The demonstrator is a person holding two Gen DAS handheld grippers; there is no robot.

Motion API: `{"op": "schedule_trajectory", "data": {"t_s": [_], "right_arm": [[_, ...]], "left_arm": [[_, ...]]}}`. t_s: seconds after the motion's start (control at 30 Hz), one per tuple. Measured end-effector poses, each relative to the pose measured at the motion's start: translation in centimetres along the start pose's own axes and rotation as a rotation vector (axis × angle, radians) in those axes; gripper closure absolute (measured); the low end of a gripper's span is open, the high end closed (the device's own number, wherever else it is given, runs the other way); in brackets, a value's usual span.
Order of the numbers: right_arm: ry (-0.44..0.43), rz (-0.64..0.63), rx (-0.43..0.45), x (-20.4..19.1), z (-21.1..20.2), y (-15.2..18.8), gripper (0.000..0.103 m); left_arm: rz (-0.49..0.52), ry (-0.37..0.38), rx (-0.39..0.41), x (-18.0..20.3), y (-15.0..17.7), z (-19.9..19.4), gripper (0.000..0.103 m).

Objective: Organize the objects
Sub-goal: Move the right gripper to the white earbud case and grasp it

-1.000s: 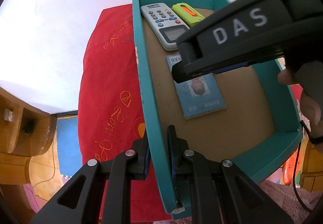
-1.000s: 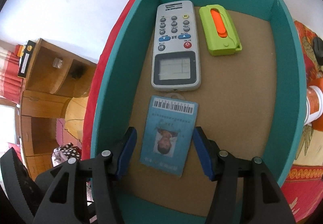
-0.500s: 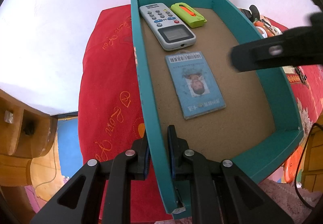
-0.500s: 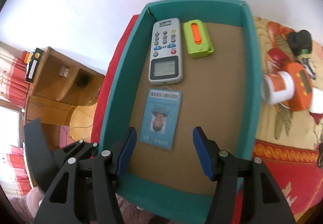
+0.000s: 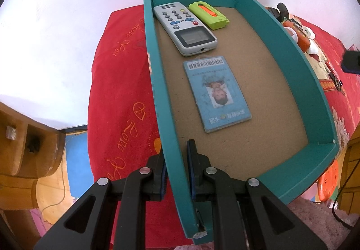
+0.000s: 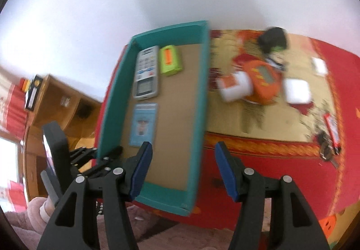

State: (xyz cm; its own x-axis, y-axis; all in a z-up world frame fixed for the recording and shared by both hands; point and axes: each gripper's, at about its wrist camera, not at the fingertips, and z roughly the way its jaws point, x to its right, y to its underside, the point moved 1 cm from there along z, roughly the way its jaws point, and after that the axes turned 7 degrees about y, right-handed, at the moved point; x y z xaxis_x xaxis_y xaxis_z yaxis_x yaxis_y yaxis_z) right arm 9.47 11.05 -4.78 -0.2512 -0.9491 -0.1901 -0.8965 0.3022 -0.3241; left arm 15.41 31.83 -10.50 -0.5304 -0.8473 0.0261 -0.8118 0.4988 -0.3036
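Our left hand-held gripper (image 5: 176,173) is clenched on the near left wall of the teal tray (image 5: 315,83), which rests on the red cloth (image 5: 121,83). Our right hand-held gripper (image 6: 183,173) hangs released above the tray's near right corner. Inside the tray, nearest lies the blue ID card (image 5: 216,93), beyond it the grey remote (image 5: 184,27), with the green cutter (image 5: 208,15) just beside the remote by the far wall.

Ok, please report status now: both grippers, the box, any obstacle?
Left gripper shut on teal box wall. Right gripper open, empty. ID card, remote inside. No obstacle.
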Motion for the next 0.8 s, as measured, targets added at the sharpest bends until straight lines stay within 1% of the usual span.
{"op": "schedule_trajectory", "data": {"t_s": [0.13,0.23,0.4,0.6,0.8], "right_arm": [[0.043,0.076,-0.002,4.6,-0.4,1.5,0.045],[0.101,0.131,-0.013,8.6,-0.2,2.6,0.045],[0.1,0.259,-0.038,14.2,0.5,3.7,0.045],[0.125,0.285,-0.045,17.8,1.3,3.2,0.045],[0.128,0.235,-0.045,18.7,2.7,0.9,0.045]], "left_arm": [[-0.02,-0.008,-0.008,0.1,-0.3,0.1,0.088],[-0.046,-0.013,-0.023,-0.1,-0.6,0.3,0.088],[-0.08,-0.007,-0.035,-0.4,-0.6,0.4,0.088],[-0.108,-0.015,-0.038,-0.6,-0.6,0.4,0.088],[-0.116,-0.038,-0.035,-0.3,-0.5,0.5,0.088]]}}
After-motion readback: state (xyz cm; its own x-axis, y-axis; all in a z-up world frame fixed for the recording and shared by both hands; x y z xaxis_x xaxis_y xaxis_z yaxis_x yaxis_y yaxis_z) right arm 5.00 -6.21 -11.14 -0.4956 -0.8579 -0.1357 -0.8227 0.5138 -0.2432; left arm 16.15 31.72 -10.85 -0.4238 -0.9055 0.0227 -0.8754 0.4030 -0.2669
